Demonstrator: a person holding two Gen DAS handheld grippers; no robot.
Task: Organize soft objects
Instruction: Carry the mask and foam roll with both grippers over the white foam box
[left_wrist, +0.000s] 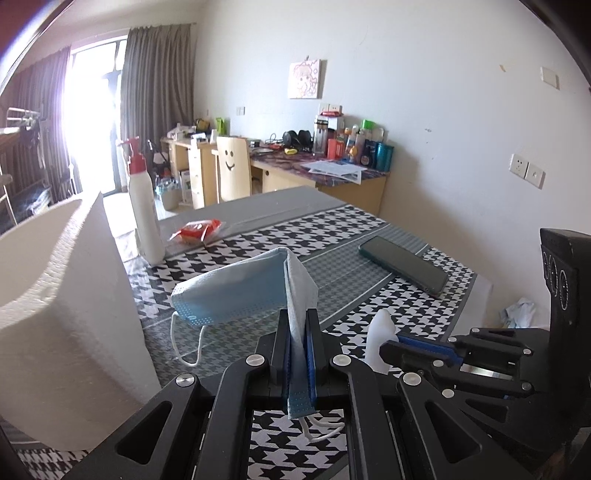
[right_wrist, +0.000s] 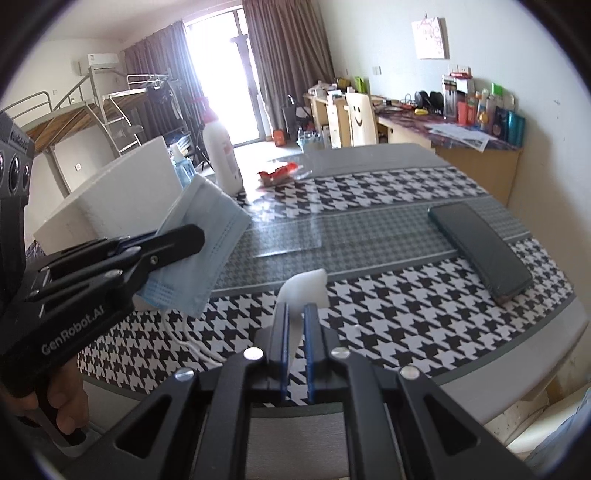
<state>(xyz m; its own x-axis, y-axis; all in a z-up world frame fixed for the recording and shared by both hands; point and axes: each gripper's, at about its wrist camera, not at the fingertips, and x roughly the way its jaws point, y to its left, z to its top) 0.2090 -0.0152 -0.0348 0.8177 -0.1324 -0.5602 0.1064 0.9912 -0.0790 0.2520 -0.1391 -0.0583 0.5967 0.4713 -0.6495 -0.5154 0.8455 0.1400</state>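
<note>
Mask (left_wrist: 236, 291), pale blue and folded, hangs clear of the bench (left_wrist: 369, 229), pinched at its fold by the left tool (left_wrist: 300, 354); just right of it, the right tool (right_wrist: 295, 354) grips a white soft scrap (right_wrist: 306, 288).

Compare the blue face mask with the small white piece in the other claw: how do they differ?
The pale blue pleated face mask is broad and folded, with white ear loops dangling; the small white soft piece is narrow, plain and loopless. The mask sits in the left claw, the white piece in the right claw. Both are pinched between shut blue pads, above the houndstooth table cover.
</note>
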